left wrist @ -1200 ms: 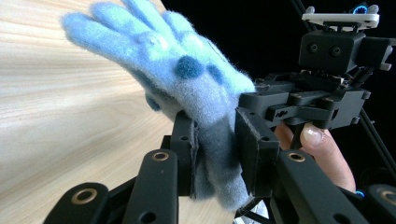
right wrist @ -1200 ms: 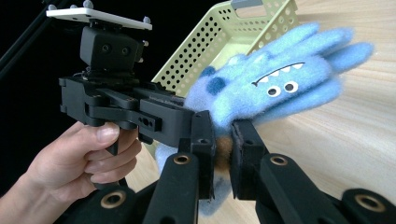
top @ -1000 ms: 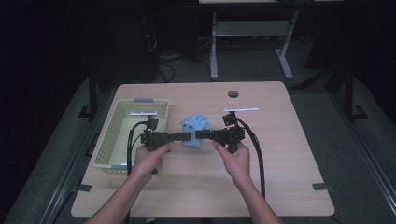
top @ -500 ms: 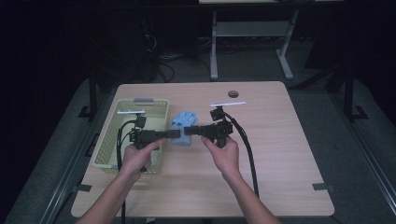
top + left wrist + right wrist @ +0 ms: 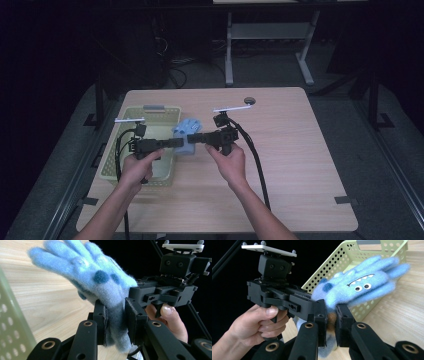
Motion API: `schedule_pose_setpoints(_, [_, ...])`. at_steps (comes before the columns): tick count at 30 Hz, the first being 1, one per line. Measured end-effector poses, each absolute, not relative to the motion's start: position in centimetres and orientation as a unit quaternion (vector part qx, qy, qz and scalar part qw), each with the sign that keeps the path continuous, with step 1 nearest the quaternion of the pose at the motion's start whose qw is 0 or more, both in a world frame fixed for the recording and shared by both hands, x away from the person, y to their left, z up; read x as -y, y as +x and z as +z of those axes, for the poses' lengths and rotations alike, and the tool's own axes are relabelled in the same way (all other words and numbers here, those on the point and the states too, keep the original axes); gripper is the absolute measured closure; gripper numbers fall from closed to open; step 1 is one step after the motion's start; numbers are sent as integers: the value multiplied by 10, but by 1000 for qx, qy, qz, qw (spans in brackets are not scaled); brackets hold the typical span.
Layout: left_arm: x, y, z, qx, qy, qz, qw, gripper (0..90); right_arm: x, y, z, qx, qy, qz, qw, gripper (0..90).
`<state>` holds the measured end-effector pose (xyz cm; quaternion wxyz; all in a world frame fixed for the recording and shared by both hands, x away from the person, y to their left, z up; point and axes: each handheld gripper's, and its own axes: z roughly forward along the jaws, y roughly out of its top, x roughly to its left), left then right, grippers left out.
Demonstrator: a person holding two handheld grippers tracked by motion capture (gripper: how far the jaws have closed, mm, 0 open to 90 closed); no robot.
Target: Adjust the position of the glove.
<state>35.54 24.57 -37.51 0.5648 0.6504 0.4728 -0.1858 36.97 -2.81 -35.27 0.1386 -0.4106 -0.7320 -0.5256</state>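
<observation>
A fuzzy light-blue monster glove (image 5: 184, 131) with googly eyes and darker blue spots hangs above the table, just right of the pale green perforated basket (image 5: 114, 150). My left gripper (image 5: 178, 143) comes from the left and is shut on the glove's cuff. From the right my right gripper (image 5: 193, 138) meets it, shut on the same cuff. In the left gripper view the pads of the left gripper (image 5: 115, 315) pinch the glove (image 5: 100, 282). In the right gripper view the right gripper (image 5: 331, 312) squeezes the glove (image 5: 362, 287) in front of the basket (image 5: 337, 262).
The wooden table (image 5: 300, 165) has a small round hole (image 5: 249, 100) near its far edge. Cables trail from both grippers toward the front edge. Behind the table stands a metal desk frame (image 5: 265, 35) on a dark floor.
Both grippers have carried the glove together to the left, from the table's middle to the basket's right rim. The left hand now hovers over the basket.
</observation>
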Motion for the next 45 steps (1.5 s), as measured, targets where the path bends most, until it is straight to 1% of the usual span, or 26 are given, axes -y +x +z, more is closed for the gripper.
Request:
schedule_pose_setpoints(10, [-261,355,-375,-478,645,-181,568,719,12,375,-351,736,-403,-525,141,814])
schedule_pose_setpoints(32, [-294,357,-382,-501,631,-177,564,728,-22,391,-360,742,-396,-514,168,809])
schedule_pose_setpoints(45, [-308,360,-384,-507,637,-168,555,736,-36,398,-367,740,-397,-513,181,803])
